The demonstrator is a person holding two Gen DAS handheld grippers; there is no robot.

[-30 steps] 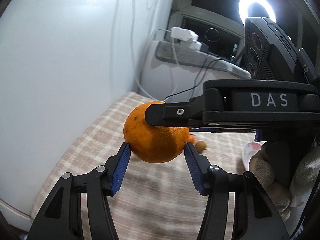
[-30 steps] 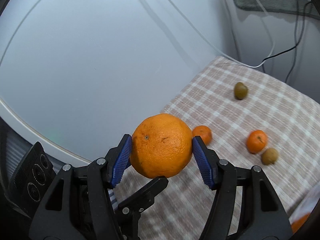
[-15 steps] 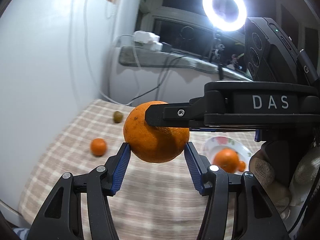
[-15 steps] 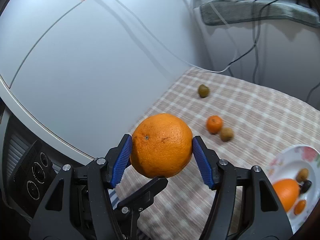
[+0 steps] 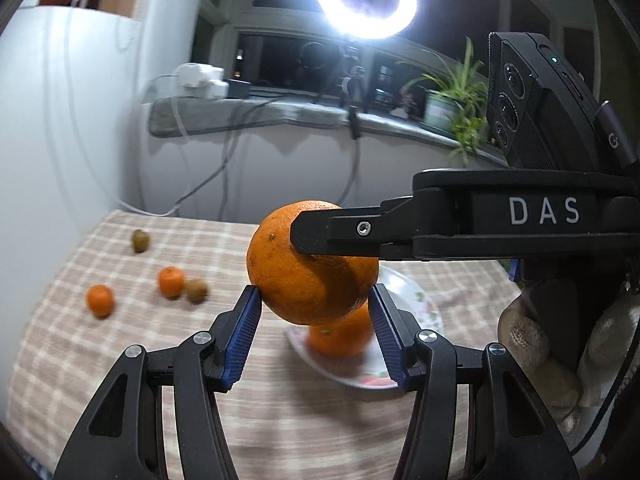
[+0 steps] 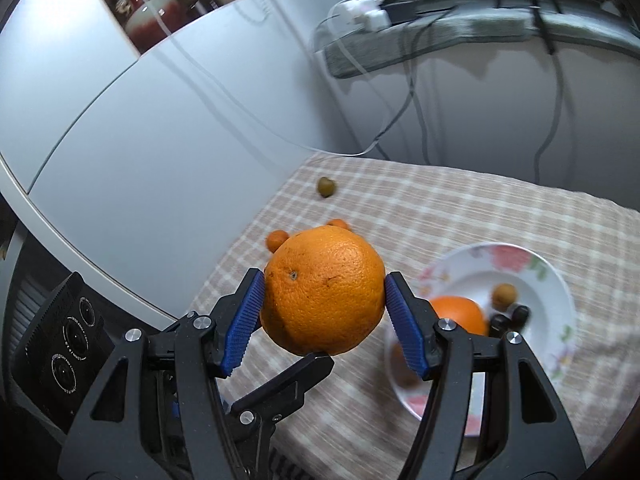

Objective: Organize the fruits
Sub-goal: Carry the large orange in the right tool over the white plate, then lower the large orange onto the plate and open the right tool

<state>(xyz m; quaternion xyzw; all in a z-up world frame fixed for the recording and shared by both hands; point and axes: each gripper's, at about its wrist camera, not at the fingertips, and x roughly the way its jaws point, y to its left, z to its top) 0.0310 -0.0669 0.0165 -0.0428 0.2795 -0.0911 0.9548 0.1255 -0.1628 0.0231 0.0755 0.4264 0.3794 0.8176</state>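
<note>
So over the last second both views swung off the white wall and onto the checked beige tablecloth [image 6: 460,208], and the white floral-rimmed plate [image 6: 560,300] came into frame, sitting at lower right of the right wrist view. I'd read that as the carry heading to the plate for a drop-off.

The big round orange [image 6: 323,294] was dead centre in both views, up in the air above the cloth. The right gripper [image 6: 324,312] had its blue ribbed pads pressed on either side of it, so it was pinching the fruit. The left gripper [image 5: 314,316] also had its pads right up against the sides of the orange in its own view. Looked like contact, but I couldn't tell if it was actually squeezing or just bracketing it, so no call there.

Already on the plate: another orange [image 6: 458,314], a small tan round fruit [image 6: 504,297] and a couple of dark bits I couldn't identify.

Still loose on the cloth at centre left of the left wrist view: two small tangerines [image 5: 100,300], a small brown fruit [image 5: 196,290] just beside one of them, and a greenish one [image 5: 140,240] further back.

In the way? Mainly the orange on the plate, sitting right under the carried one, and the two grippers crowding each other.
</note>
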